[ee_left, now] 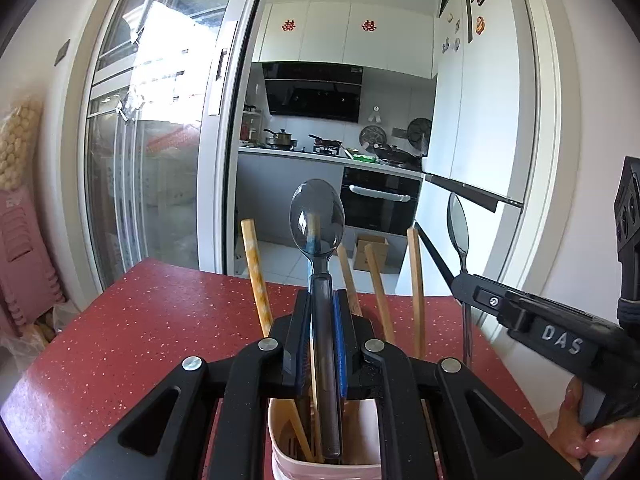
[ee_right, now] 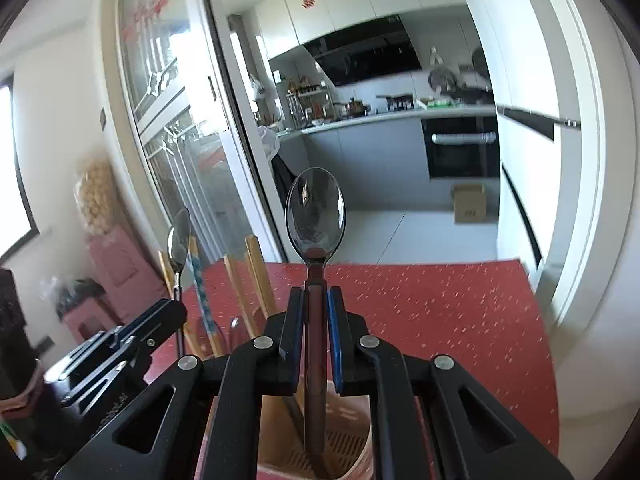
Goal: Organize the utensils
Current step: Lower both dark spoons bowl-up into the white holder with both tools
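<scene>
Each claw pinches a metal spoon by the handle, bowl up and long axis close to upright. The left claw [ee_left: 324,340] holds its spoon [ee_left: 318,216] directly over the pale utensil holder [ee_left: 280,440] on the red counter [ee_left: 140,320], the handle's lower end already down inside among the wooden chopsticks [ee_left: 256,276]. The right claw [ee_right: 314,340] grips the second spoon [ee_right: 315,212] the same way, its handle reaching into the tan slotted compartment [ee_right: 348,440] of the same holder (probably the neighbouring section, though the claw bodies hide the divider). In both views the holder lies straight below the claw, in line with the handle, so what remains looks like a short vertical drop and a release. Both hands sit equally near the holder, side by side.
</scene>
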`<action>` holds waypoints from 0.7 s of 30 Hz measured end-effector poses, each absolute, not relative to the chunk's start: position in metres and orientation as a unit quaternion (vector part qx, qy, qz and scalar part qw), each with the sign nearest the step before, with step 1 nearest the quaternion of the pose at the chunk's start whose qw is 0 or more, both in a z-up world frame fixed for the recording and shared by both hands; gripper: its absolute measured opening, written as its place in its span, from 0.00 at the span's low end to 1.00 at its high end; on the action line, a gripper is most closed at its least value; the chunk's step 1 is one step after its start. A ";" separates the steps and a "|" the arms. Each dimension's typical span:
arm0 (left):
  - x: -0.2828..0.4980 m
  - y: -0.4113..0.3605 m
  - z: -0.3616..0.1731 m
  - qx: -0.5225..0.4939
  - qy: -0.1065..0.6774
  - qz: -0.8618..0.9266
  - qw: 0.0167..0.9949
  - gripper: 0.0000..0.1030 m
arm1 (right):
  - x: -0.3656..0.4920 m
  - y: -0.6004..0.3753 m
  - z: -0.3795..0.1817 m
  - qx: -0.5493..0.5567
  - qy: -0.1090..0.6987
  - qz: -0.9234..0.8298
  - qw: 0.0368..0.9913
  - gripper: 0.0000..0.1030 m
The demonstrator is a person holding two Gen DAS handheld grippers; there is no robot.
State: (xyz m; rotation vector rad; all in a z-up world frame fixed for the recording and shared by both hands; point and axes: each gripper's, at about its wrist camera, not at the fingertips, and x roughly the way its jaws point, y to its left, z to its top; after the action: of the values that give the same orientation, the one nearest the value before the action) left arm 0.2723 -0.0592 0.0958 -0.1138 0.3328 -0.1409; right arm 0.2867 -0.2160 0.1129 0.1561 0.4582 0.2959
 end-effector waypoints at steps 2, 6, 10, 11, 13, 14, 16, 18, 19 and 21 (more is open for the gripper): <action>0.271 -0.062 0.091 -0.053 0.161 -0.066 0.983 0.39 | 0.287 -0.213 0.108 0.066 0.220 0.141 0.963 0.12; 0.265 -0.069 0.081 -0.039 0.157 -0.060 0.985 0.39 | 0.282 -0.205 0.097 0.040 0.208 0.132 0.968 0.12; 0.264 -0.073 0.071 -0.033 0.164 -0.056 0.984 0.39 | 0.275 -0.198 0.085 0.012 0.201 0.138 0.970 0.12; 0.264 -0.073 0.070 -0.031 0.166 -0.056 0.984 0.39 | 0.273 -0.196 0.083 0.007 0.200 0.139 0.970 0.12; 0.264 -0.073 0.067 -0.027 0.171 -0.054 0.983 0.39 | 0.269 -0.194 0.078 -0.005 0.198 0.139 0.970 0.12; 0.264 -0.073 0.065 -0.026 0.173 -0.054 0.983 0.39 | 0.268 -0.193 0.076 -0.009 0.197 0.139 0.970 0.12; 0.263 -0.073 0.064 -0.024 0.177 -0.052 0.983 0.39 | 0.265 -0.192 0.072 -0.013 0.200 0.140 0.970 0.12; 0.263 -0.073 0.063 -0.021 0.179 -0.052 0.982 0.39 | 0.264 -0.192 0.070 -0.015 0.204 0.141 0.969 0.12; 0.262 -0.074 0.063 -0.019 0.180 -0.053 0.982 0.39 | 0.263 -0.191 0.070 -0.016 0.206 0.142 0.968 0.12; 0.260 -0.076 0.062 -0.013 0.182 -0.053 0.982 0.39 | 0.261 -0.191 0.067 -0.019 0.209 0.143 0.967 0.12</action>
State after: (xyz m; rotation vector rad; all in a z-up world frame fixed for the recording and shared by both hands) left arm 0.2604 -0.0761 0.0618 -0.0268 0.3664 -0.1059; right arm 0.2613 -0.1907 0.0674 -0.0380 0.4234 0.2890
